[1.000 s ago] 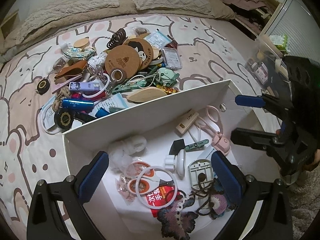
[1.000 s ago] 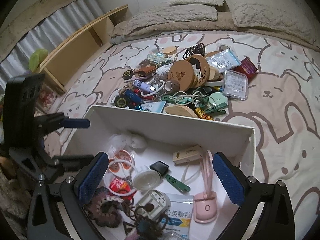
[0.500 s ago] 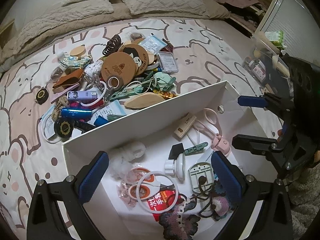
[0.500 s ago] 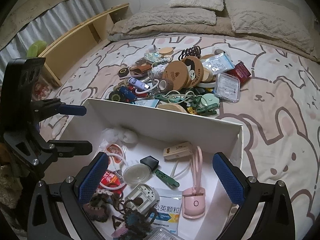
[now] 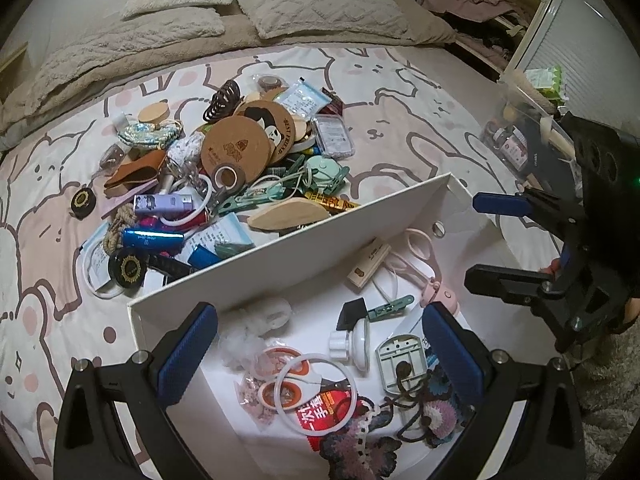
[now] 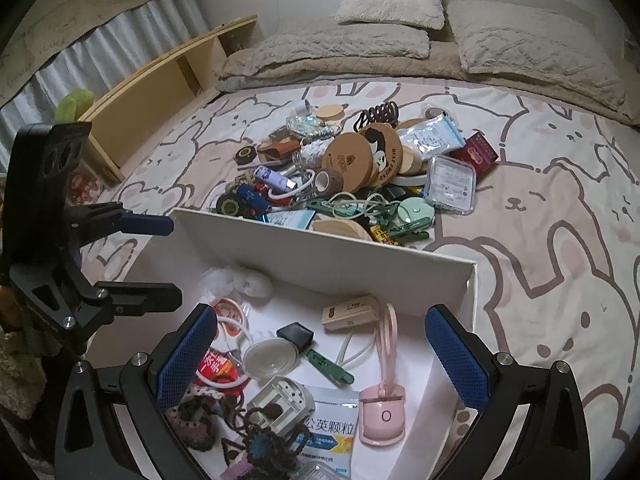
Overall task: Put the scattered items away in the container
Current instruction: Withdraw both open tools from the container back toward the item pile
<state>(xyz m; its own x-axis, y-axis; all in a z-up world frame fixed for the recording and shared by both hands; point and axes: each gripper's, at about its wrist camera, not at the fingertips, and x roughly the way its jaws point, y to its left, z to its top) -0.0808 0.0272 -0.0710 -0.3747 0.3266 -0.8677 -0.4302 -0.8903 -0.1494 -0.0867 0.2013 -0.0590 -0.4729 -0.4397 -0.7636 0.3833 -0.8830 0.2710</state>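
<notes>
Both grippers hang over the near side of the box (image 5: 292, 240), jaws wide apart, nothing held. The left gripper (image 5: 320, 360) sits above the ring (image 5: 316, 388) and the crochet piece (image 5: 360, 444); the right gripper (image 6: 320, 360) above the pink fan (image 6: 382, 412) and a sachet (image 6: 328, 432). So the box is part filled already, its floor well covered.

Beyond the far wall, the pile (image 5: 224, 168) lies on the bed (image 5: 400, 120), pressed right up to that wall. A wooden leaf (image 5: 288, 212) and a green clip (image 5: 244, 202) lie nearest the wall. Farther back, cork coasters (image 5: 236, 148), a tape roll (image 5: 227, 176), a clear case (image 5: 334, 136), and a hair claw (image 5: 222, 100) at the far edge.

All light stuff, I reckon. Coasters are stiff and flat, best pinched across an overhanging rim. The case looks slick; take its short edges. Cords and lanyard are floppy and tangled, likely to drag neighbours.
</notes>
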